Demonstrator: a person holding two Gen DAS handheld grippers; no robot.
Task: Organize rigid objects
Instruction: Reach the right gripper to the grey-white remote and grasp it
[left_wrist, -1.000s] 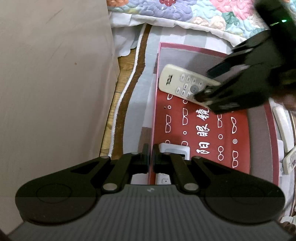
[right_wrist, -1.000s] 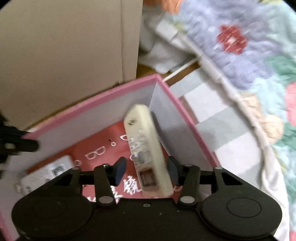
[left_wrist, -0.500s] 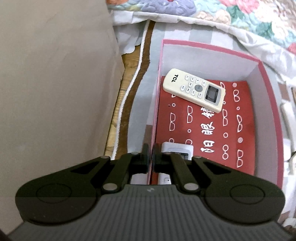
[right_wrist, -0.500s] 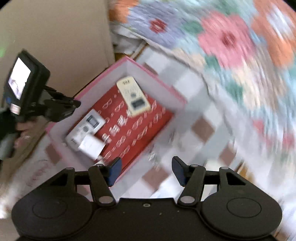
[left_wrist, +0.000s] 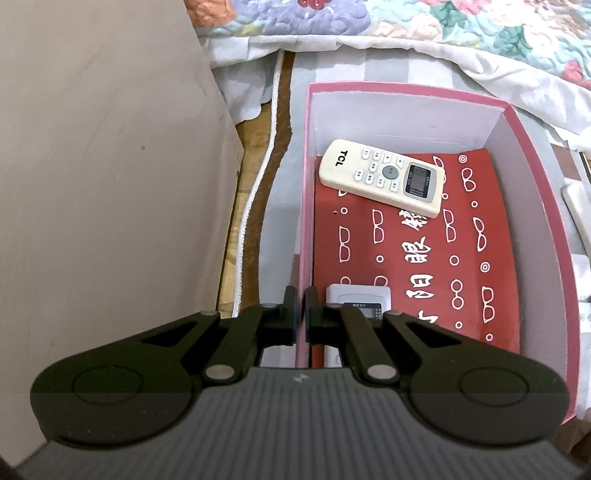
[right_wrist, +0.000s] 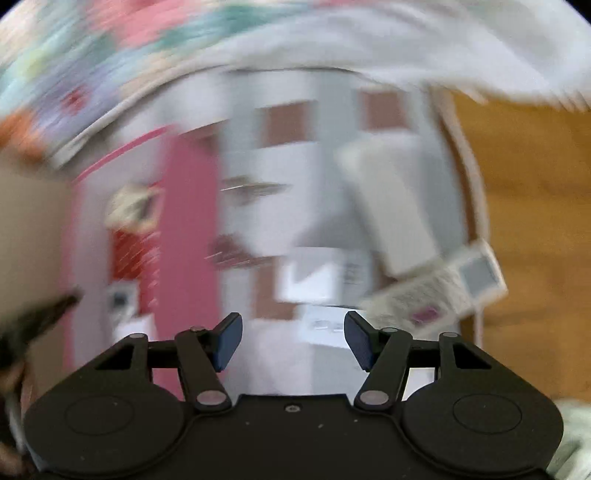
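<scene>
Swung off to the right since half a second ago: right gripper (right_wrist: 293, 341), jaws wide and holding nothing, view badly smeared. Clamped on the near left wall of the pink box (left_wrist: 532, 140): left gripper (left_wrist: 300, 314), jaws narrow, pinching the cardboard edge. Just right of those jaws, inside the box at its near end, a white remote (left_wrist: 358, 301), partly hidden. Farther in, near the far wall, a cream TCL remote (left_wrist: 382, 177) lying flat and slanted on the red patterned floor. Outside, right of the box, another pale remote (right_wrist: 443, 284) on the checked cloth (right_wrist: 280, 122). Beyond, a floral quilt (left_wrist: 406, 18).
</scene>
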